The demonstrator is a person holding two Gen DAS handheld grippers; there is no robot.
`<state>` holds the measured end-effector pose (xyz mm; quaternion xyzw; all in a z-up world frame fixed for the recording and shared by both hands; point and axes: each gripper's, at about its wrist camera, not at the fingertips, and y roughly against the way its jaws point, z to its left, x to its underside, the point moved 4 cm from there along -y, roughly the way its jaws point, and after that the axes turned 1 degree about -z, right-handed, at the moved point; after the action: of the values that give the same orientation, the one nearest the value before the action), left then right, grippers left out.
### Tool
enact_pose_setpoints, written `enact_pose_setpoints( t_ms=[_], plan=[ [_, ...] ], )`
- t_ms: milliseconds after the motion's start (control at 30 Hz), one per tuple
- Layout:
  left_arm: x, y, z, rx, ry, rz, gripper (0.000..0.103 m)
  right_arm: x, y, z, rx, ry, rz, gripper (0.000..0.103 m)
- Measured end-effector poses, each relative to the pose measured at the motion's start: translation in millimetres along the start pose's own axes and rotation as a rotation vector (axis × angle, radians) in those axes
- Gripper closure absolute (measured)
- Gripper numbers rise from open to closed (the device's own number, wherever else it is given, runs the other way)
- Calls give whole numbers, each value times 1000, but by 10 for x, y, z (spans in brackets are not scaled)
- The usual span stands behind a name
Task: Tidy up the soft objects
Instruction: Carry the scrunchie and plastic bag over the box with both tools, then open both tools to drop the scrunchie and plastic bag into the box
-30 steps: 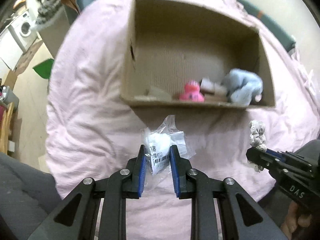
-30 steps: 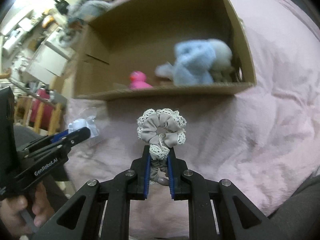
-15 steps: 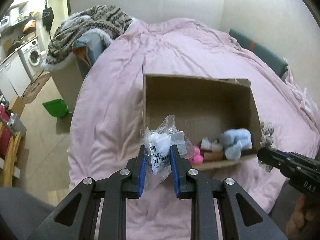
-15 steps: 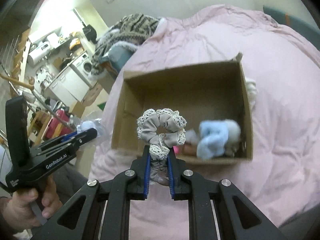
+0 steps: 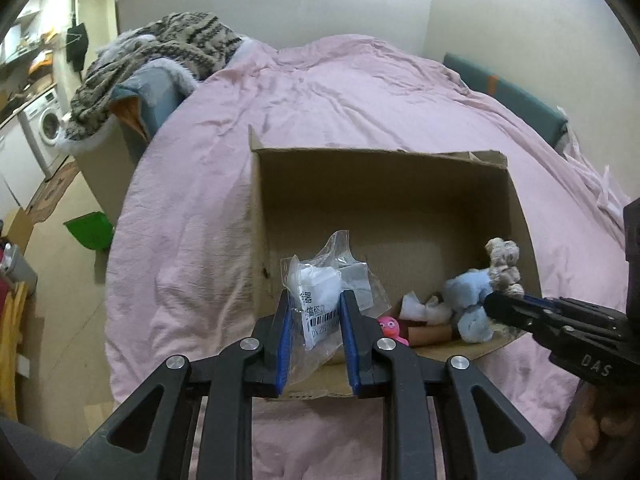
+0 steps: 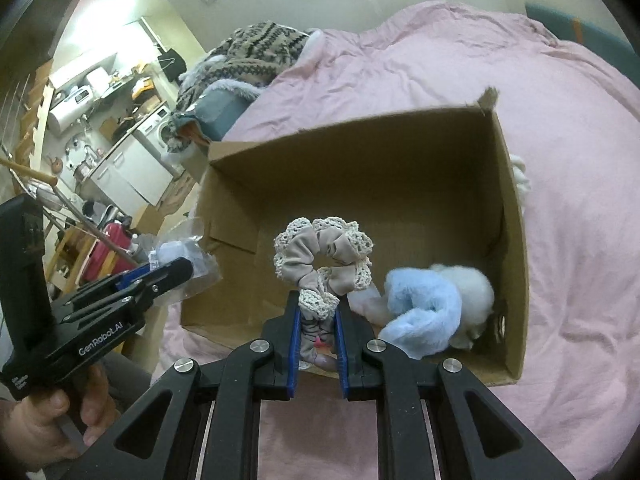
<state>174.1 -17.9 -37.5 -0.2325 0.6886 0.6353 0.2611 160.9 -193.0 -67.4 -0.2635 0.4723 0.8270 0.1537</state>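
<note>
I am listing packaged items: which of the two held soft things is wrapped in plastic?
The clear bag with a barcode, in the left gripper; the right gripper holds a bare scrunchie.

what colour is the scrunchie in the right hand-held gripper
Taupe-grey scrunchie with cream lace trim, seen best in the right wrist view.
</note>
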Motion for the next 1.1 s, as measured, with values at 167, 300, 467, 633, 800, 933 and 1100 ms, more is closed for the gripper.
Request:
enact_pose_setpoints(
  t_ms=[167, 300, 467, 633, 800, 933, 1100],
  plan=[
    [-4, -67, -58, 18, -7, -29, 83, 71, -119, -79, 7, -30, 31, 86],
    [19, -174, 2, -15, 1, -10, 83, 61, -117, -64, 12, -33, 21, 86],
    [50, -249, 124, -10, 63, 18, 83, 81, -159, -85, -4, -52, 38, 86],
    [61, -255, 135, -12, 66, 12, 83, 116, -159, -87, -4, -55, 49, 86],
    [66, -269, 102, -11, 46, 4, 83, 100, -162, -108, 1, -68, 44, 86],
    [71, -275, 64, -2, 32, 7, 83, 102, -159, -68, -4, -51, 46, 86],
    [96, -270, 33, -14, 22, 5, 83, 104, -154, -54, -7, -49, 42, 85]
  ],
)
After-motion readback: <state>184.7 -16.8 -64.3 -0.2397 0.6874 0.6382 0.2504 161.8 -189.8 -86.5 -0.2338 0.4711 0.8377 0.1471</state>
